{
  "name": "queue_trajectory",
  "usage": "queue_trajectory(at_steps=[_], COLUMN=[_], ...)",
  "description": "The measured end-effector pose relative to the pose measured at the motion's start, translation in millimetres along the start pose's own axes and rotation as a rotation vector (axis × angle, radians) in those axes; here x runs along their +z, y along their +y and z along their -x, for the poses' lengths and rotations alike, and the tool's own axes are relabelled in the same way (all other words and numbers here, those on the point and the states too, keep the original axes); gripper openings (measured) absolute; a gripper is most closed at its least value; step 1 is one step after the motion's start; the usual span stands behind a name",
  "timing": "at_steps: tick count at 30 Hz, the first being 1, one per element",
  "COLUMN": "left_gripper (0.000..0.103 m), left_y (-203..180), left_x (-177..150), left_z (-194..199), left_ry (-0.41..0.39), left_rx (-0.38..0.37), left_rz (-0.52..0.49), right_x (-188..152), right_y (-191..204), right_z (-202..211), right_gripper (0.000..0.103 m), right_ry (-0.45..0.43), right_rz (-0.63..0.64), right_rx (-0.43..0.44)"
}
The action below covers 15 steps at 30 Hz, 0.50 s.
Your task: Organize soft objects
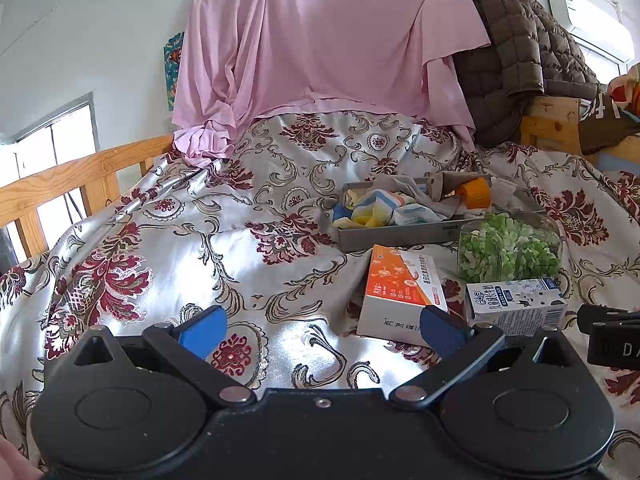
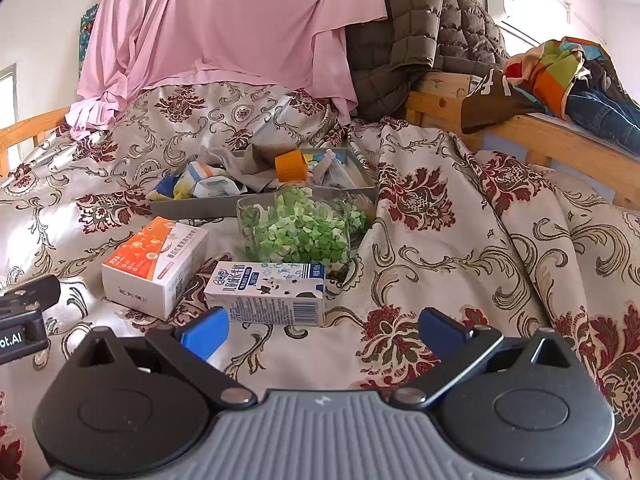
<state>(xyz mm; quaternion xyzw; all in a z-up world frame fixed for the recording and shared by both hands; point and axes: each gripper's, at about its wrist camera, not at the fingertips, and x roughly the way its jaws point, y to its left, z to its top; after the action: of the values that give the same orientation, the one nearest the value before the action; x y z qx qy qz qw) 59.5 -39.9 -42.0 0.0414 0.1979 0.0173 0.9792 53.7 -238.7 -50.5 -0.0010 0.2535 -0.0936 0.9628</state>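
Fingers on both grippers are spread wide apart with nothing between them. Left gripper [image 1: 322,330] hangs over the bed's floral bedspread [image 1: 168,240], its right blue pad overlapping the orange-and-white box [image 1: 400,288]. Right gripper [image 2: 323,332] sits low just in front of the milk carton [image 2: 268,294], which lies on its side. Behind the carton is a clear jar of green bits [image 2: 298,228], touching it as far as I can tell. Soft stuff, meaning socks and small cloths [image 2: 218,184], is piled in the grey tray [image 2: 192,206] behind the jar, with an orange-capped thing [image 2: 291,164] in there too. Pink sheet [image 2: 224,24] and brown quilted jacket [image 2: 424,28] are draped at the back.
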Motion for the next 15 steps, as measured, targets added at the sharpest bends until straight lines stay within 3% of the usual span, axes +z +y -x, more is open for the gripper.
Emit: queue_trajectory(at_steps=[15], left_gripper=[0.102], left_y=[2.4], left_x=[-0.8], left_z=[-0.2], left_ry=[0.002], left_rx=[0.019], left_rz=[-0.001], right_x=[0.5], right_y=[0.1], right_z=[-0.1], right_gripper=[0.103], right_ry=[0.001], right_rz=[0.000], right_rx=[0.000])
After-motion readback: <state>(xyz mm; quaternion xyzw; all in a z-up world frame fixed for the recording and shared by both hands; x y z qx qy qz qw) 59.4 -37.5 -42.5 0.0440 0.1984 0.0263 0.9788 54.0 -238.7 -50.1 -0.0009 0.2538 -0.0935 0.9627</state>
